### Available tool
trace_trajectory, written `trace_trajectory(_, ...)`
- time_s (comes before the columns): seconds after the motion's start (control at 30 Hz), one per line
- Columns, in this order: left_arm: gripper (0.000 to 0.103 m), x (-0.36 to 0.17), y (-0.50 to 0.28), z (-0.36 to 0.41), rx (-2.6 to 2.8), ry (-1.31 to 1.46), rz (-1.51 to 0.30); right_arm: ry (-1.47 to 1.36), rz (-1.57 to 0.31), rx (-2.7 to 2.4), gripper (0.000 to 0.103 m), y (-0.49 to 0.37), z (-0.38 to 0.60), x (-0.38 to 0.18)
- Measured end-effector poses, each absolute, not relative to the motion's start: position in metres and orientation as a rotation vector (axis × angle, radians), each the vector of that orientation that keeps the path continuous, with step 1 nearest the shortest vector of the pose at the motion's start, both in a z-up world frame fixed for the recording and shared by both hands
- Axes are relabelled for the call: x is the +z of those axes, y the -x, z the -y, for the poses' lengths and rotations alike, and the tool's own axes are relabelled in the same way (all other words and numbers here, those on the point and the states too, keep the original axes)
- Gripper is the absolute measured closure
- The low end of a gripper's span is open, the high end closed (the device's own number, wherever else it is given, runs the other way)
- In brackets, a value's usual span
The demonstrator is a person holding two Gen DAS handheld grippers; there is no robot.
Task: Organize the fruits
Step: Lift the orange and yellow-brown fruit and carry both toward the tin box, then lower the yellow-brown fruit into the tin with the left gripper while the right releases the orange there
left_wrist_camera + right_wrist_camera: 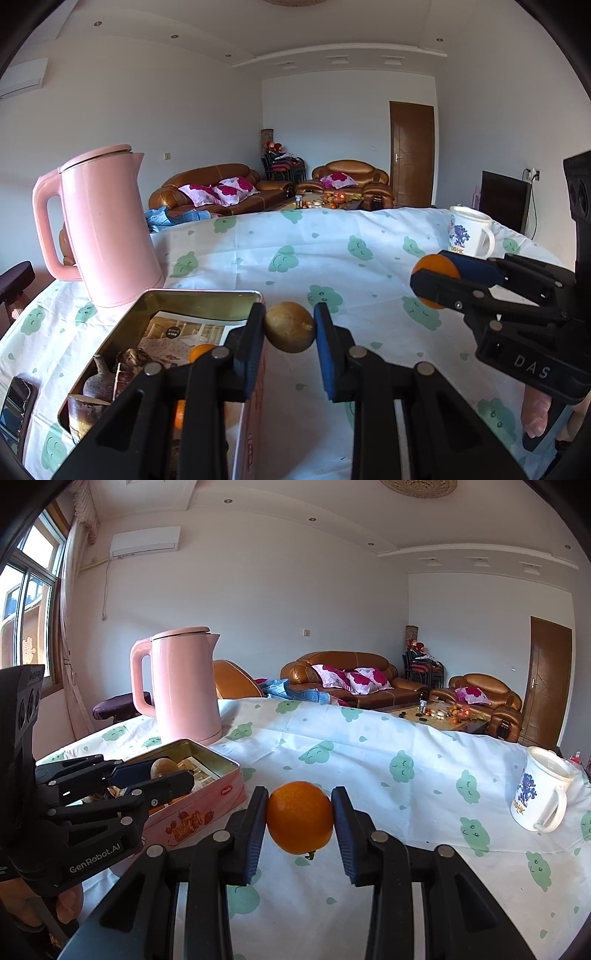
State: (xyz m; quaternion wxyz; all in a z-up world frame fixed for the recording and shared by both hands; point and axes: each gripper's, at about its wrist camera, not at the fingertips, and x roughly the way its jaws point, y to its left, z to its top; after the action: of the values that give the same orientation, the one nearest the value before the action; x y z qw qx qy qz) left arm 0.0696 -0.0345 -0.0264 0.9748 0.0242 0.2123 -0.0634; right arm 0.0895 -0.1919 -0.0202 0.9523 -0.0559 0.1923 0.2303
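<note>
1. Your left gripper pinches the brown fruit at the tin rim; move over the tin, then release low.
2. Your right gripper clamps the orange above the tablecloth; wait your turn.

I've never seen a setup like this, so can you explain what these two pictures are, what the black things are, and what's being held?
There is no robot: a person holds black tongs in each hand, with a camera on each looking along its fingers. One picture is from the left tongs, gripping a brownish fruit beside an open tin that already holds an orange. The other is from the right tongs, gripping an orange. On the cloud-print tablecloth also stand a pink kettle and a white mug.
</note>
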Motion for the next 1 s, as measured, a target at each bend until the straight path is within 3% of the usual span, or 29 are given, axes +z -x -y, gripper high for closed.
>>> trace_trajectory(1.0,0.075,-0.020,-0.047,-0.020,-0.028,-0.015,-0.433,0.173,-0.391,0.619,0.066,-0.090,0.113,0.000)
